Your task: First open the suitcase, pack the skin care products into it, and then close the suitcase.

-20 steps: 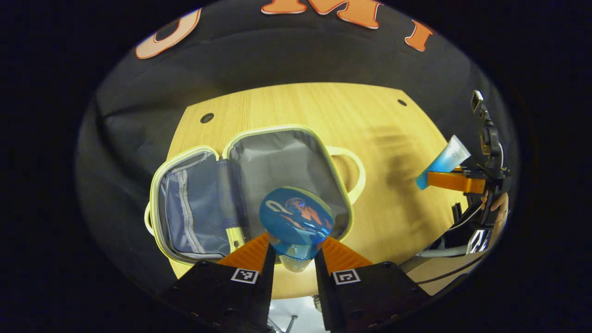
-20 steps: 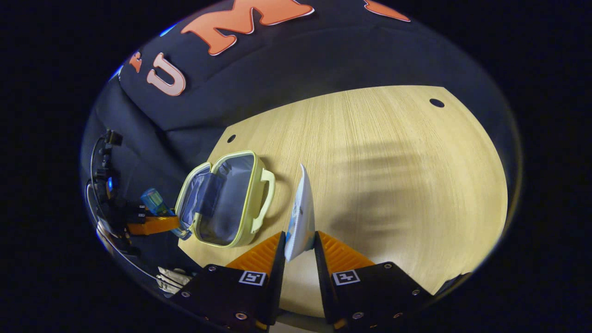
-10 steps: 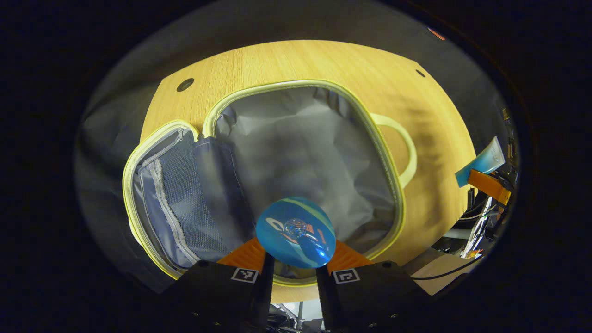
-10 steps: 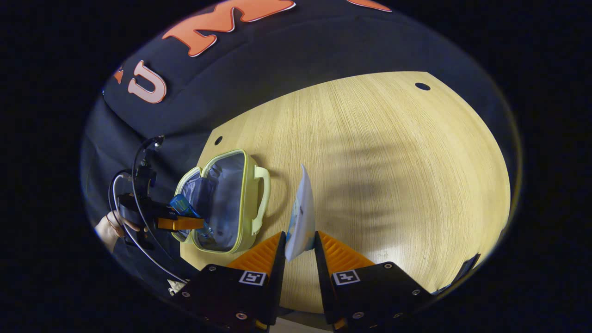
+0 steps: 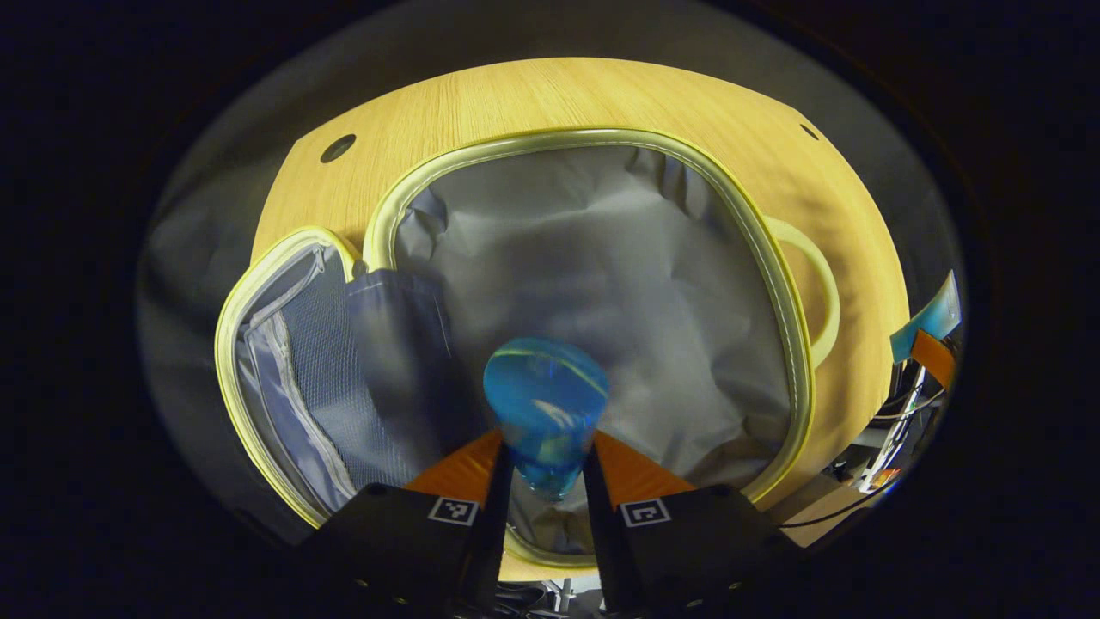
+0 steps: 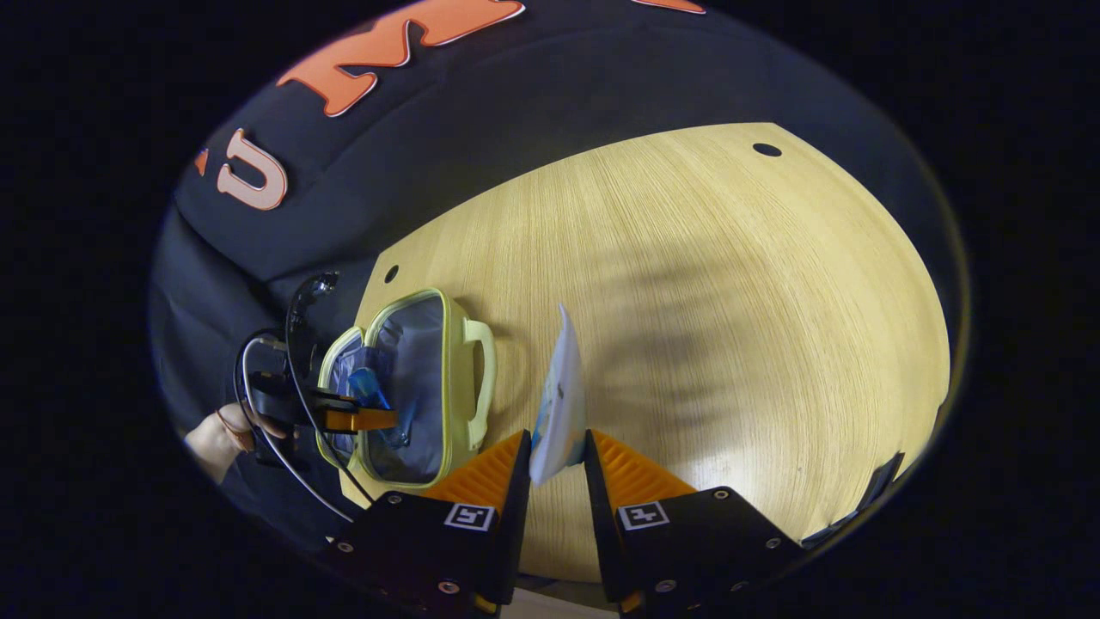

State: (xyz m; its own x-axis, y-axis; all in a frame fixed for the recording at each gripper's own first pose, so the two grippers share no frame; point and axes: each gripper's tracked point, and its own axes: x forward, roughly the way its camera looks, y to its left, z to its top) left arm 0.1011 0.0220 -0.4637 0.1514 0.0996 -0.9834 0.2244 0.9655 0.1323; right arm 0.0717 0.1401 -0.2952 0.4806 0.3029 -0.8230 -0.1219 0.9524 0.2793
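Left gripper (image 5: 546, 464) lower now, closer over open suitcase (image 5: 593, 142); bottle (image 5: 545, 404) pinched between both fingers, over grey lining. Mesh lid pocket (image 5: 296, 361) lies flat beside it. Right gripper (image 6: 557, 464) clamps white tube (image 6: 559, 404) above bare table (image 6: 730, 284), near suitcase handle (image 6: 483, 370). Person's hand (image 6: 219, 434) behind left gripper.
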